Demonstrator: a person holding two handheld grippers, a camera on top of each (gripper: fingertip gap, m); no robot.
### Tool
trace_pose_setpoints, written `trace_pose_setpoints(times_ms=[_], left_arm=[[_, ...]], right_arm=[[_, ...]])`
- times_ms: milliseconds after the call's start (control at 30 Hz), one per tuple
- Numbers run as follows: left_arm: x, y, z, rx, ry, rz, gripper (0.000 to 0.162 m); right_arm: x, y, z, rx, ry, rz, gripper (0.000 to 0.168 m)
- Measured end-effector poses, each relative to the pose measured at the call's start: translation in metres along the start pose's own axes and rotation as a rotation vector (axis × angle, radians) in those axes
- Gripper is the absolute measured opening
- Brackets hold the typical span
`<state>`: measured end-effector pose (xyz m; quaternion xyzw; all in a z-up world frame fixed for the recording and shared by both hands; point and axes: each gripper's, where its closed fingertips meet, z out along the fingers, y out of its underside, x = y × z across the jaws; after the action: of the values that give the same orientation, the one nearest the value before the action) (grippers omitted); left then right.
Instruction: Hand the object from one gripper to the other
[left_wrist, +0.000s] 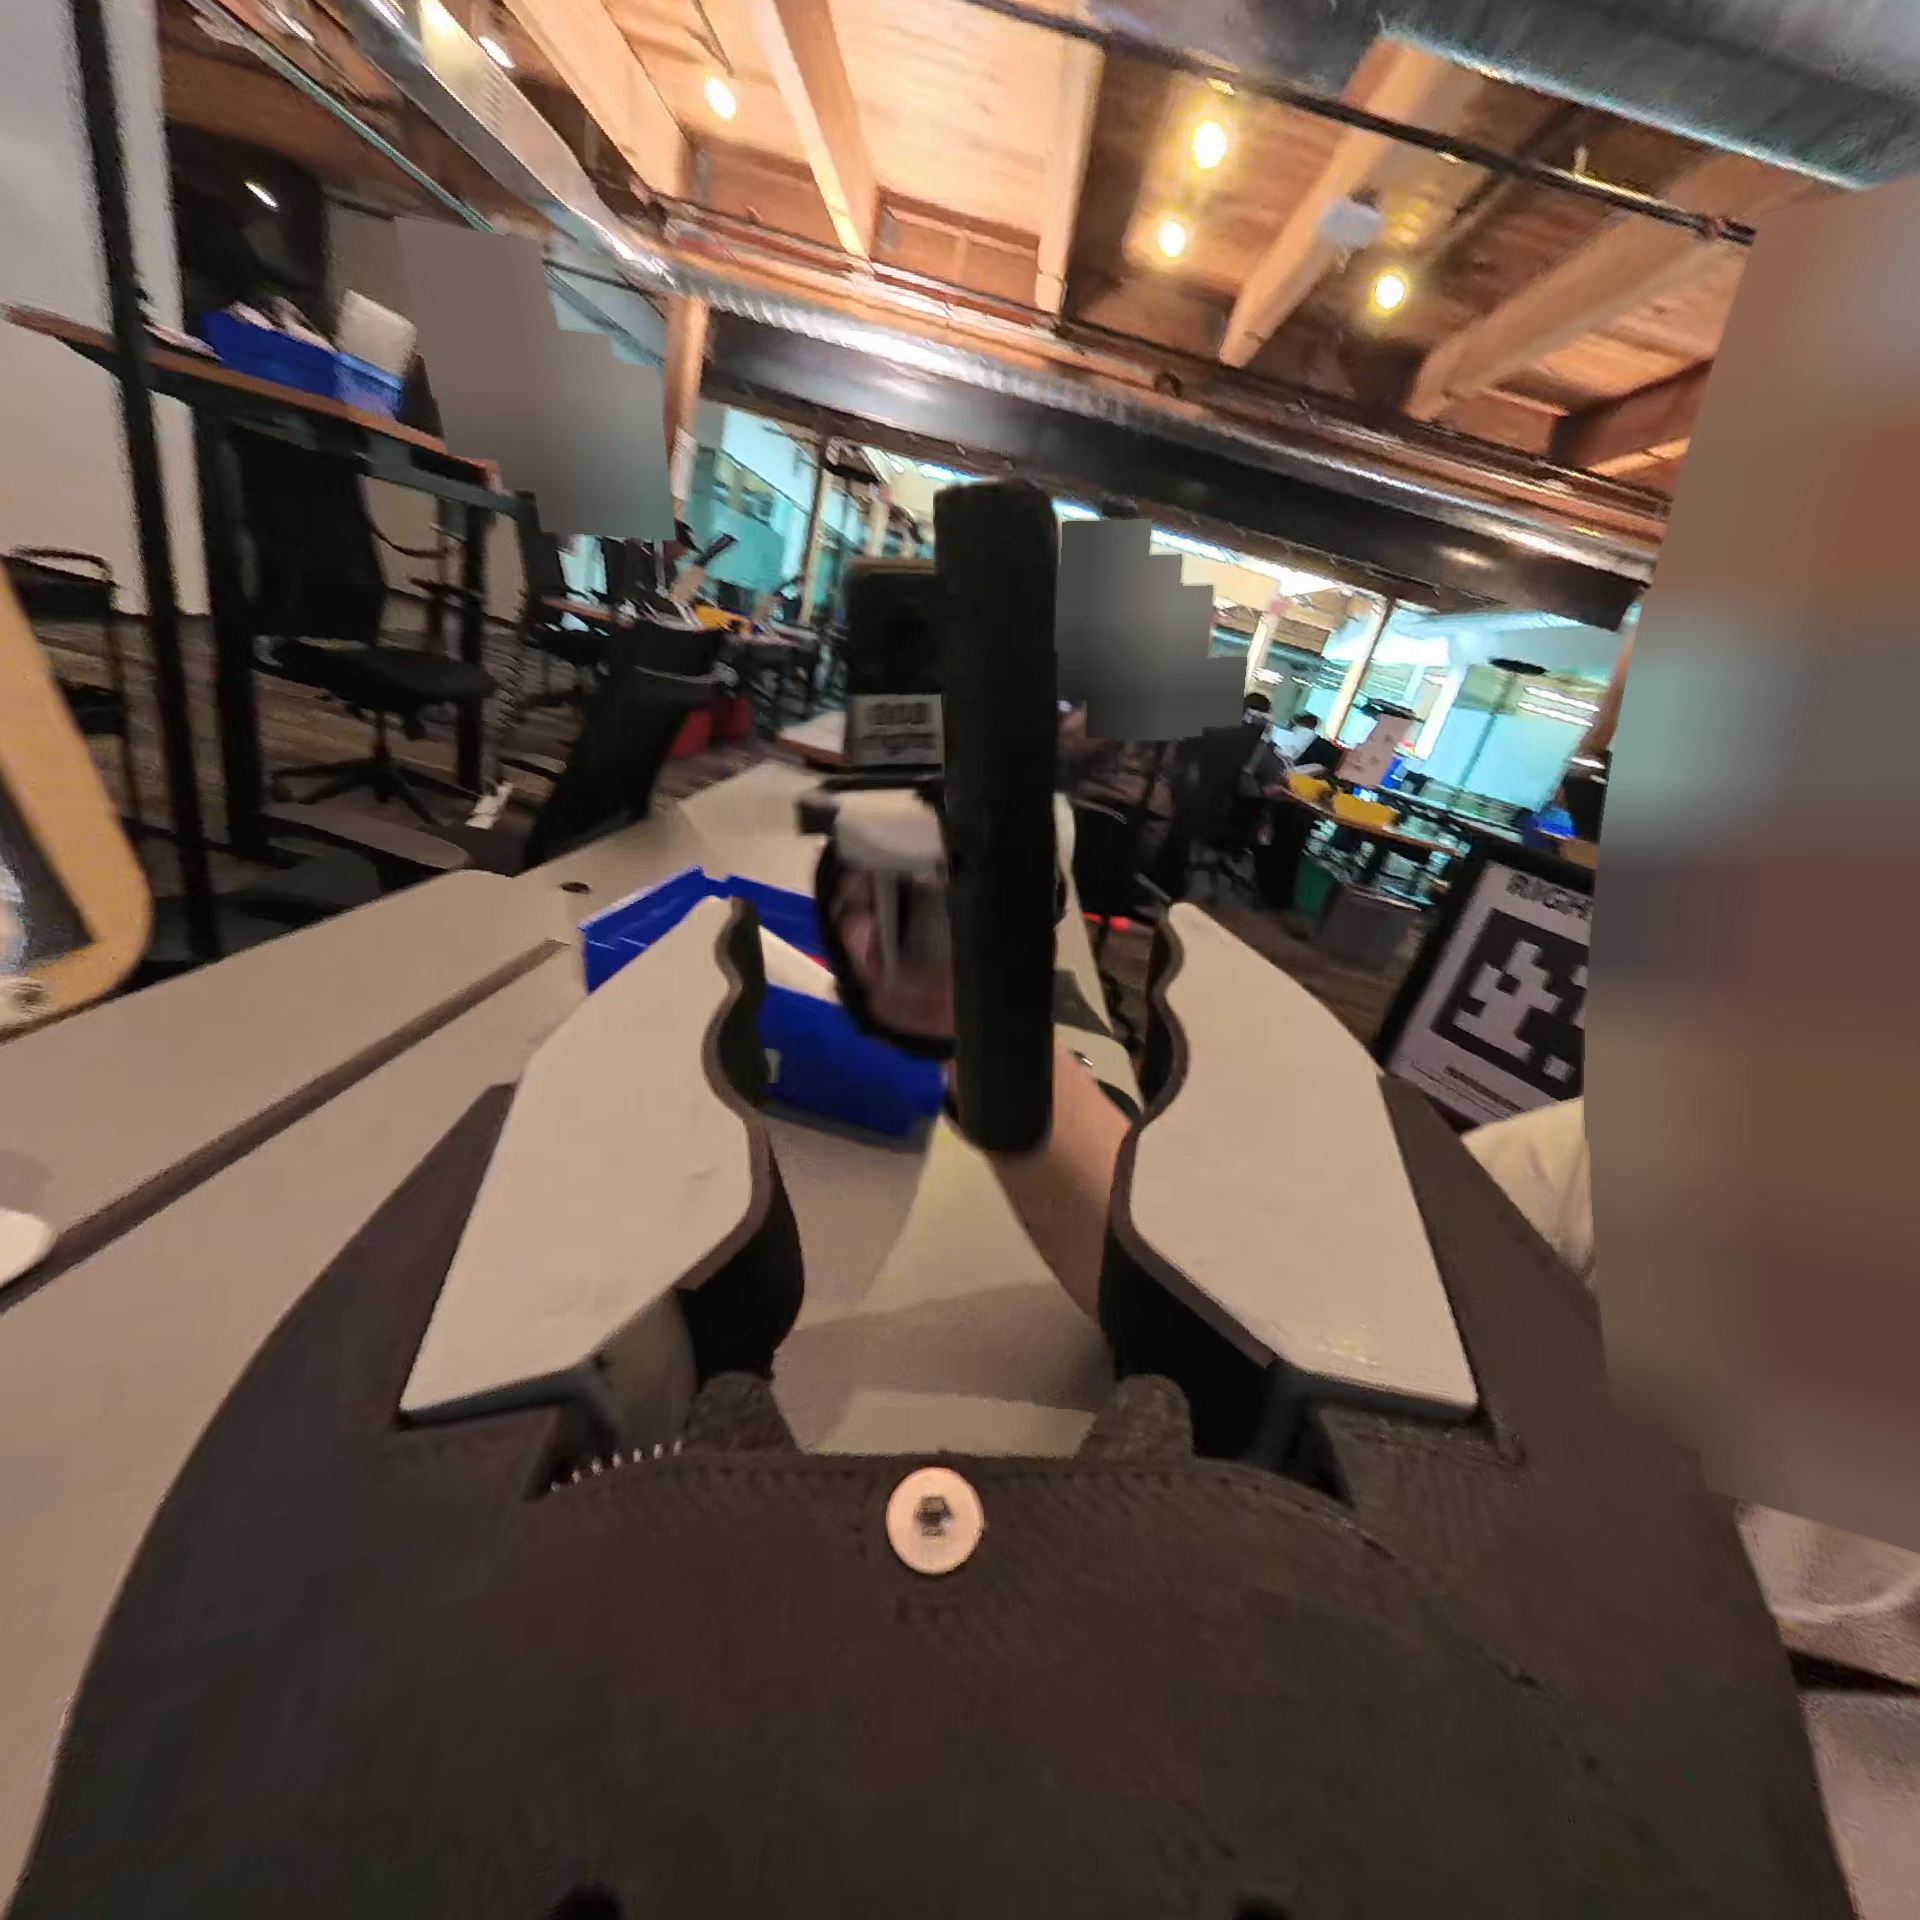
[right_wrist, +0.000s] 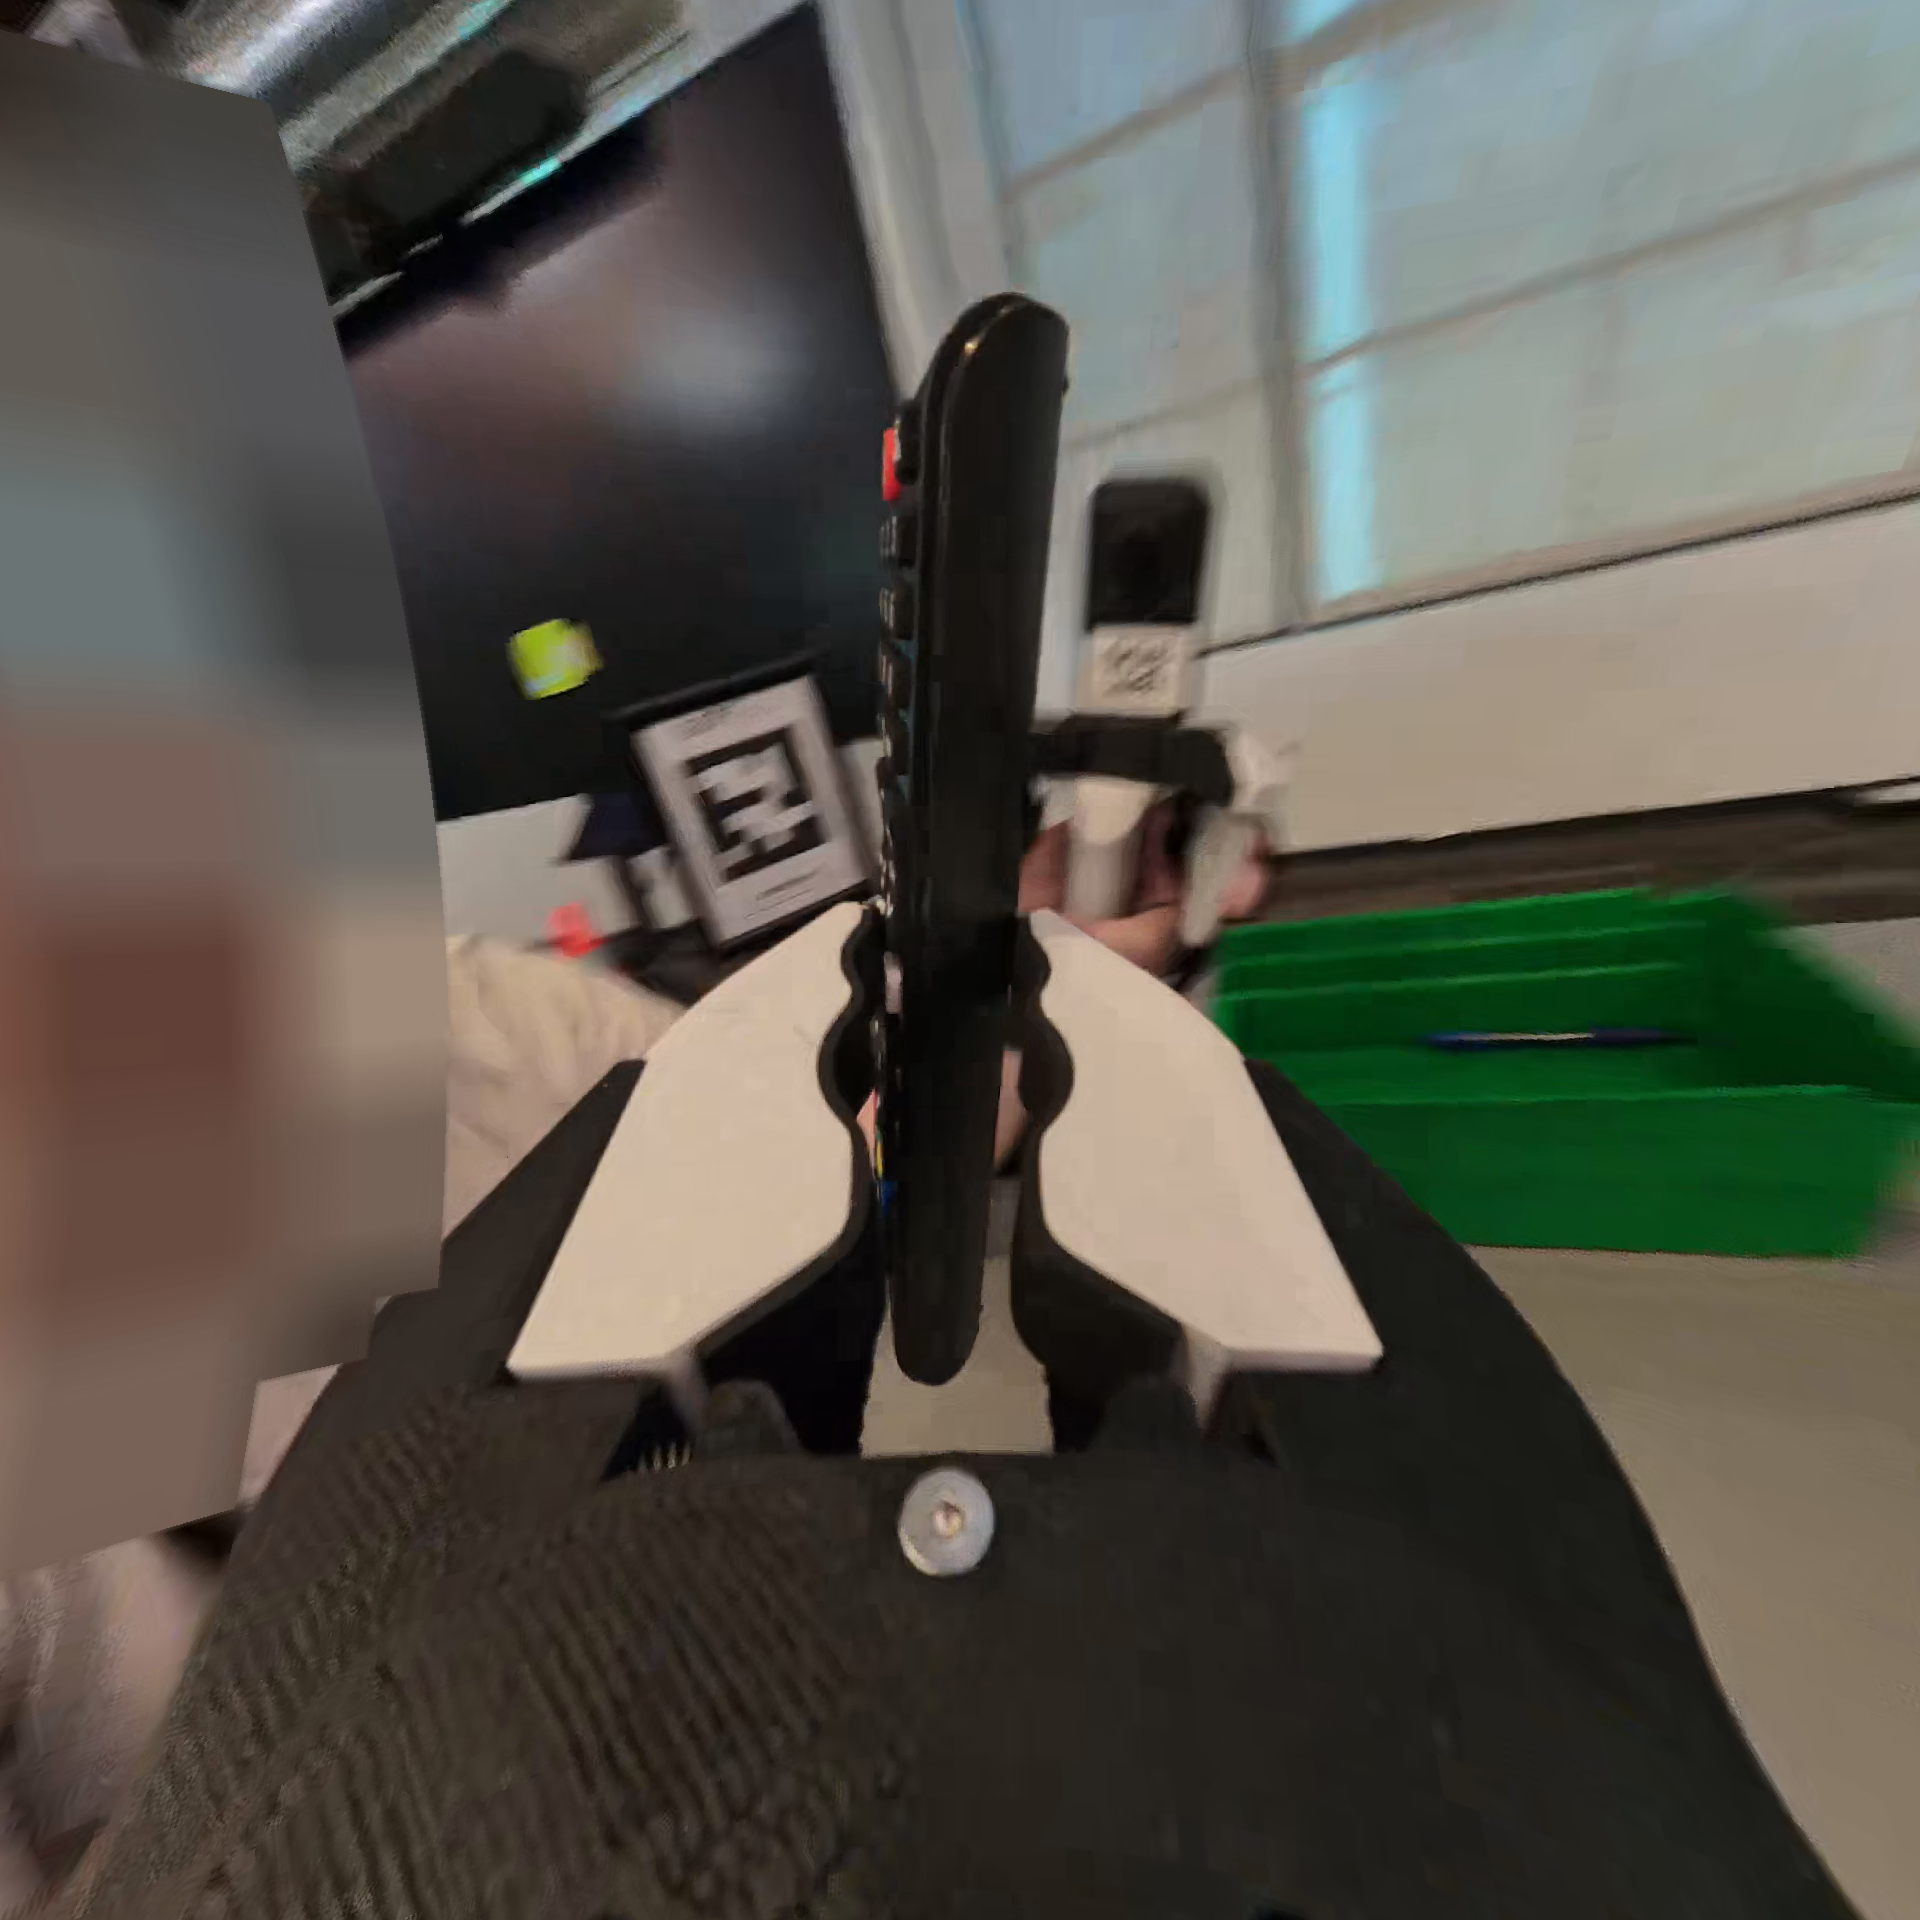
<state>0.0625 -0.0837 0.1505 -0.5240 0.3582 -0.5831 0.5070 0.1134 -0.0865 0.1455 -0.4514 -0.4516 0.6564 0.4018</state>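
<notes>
A black remote control (right_wrist: 977, 623) stands upright and edge-on, buttons facing left. My right gripper (right_wrist: 951, 925) is shut on its lower part. In the left wrist view the same remote (left_wrist: 997, 810) stands straight ahead, in line with the gap of my left gripper (left_wrist: 956, 920). The left gripper is open wide and empty, and its fingers (left_wrist: 644, 1122) do not touch the remote. The right gripper's white finger (left_wrist: 883, 831) and the hand holding it show behind the remote. The left gripper (right_wrist: 1153, 821) shows blurred behind the remote in the right wrist view.
A blue bin (left_wrist: 831, 1039) sits on the grey table (left_wrist: 260, 1039) behind the left fingers. A green bin (right_wrist: 1558, 1143) with a pen (right_wrist: 1548, 1037) in it is on the right. A framed marker card (right_wrist: 758, 810) stands before a dark screen (right_wrist: 623, 416).
</notes>
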Motion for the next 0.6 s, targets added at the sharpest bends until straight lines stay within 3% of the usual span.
trace_pose_setpoints(times_ms=[33,133,233,300,400,500,600], left_arm=[[-0.002,-0.007,-0.007,0.023,-0.035,0.027,0.067],[-0.005,-0.017,-0.023,0.029,-0.129,0.108,0.061],[-0.005,-0.014,-0.029,-0.019,-0.183,0.15,0.059],[-0.003,-0.008,-0.027,-0.062,-0.195,0.167,0.059],[0.001,-0.001,-0.019,-0.101,-0.197,0.203,0.057],[0.009,0.008,-0.007,-0.126,-0.158,0.214,0.055],[0.02,0.022,0.007,-0.181,-0.096,0.204,0.055]], right_arm=[[0.008,-0.022,-0.028,0.061,0.189,-0.042,0.024],[0.027,-0.06,-0.167,0.135,0.958,-0.249,0.024],[0.006,-0.046,-0.326,0.121,1.587,-0.237,0.025],[-0.009,-0.015,-0.401,0.175,1.776,-0.085,0.025],[-0.022,0.028,-0.469,0.168,1.965,0.017,0.025],[-0.029,0.055,-0.507,-0.04,2.141,0.0,0.025],[-0.019,0.082,-0.517,-0.195,2.144,0.082,0.025]])
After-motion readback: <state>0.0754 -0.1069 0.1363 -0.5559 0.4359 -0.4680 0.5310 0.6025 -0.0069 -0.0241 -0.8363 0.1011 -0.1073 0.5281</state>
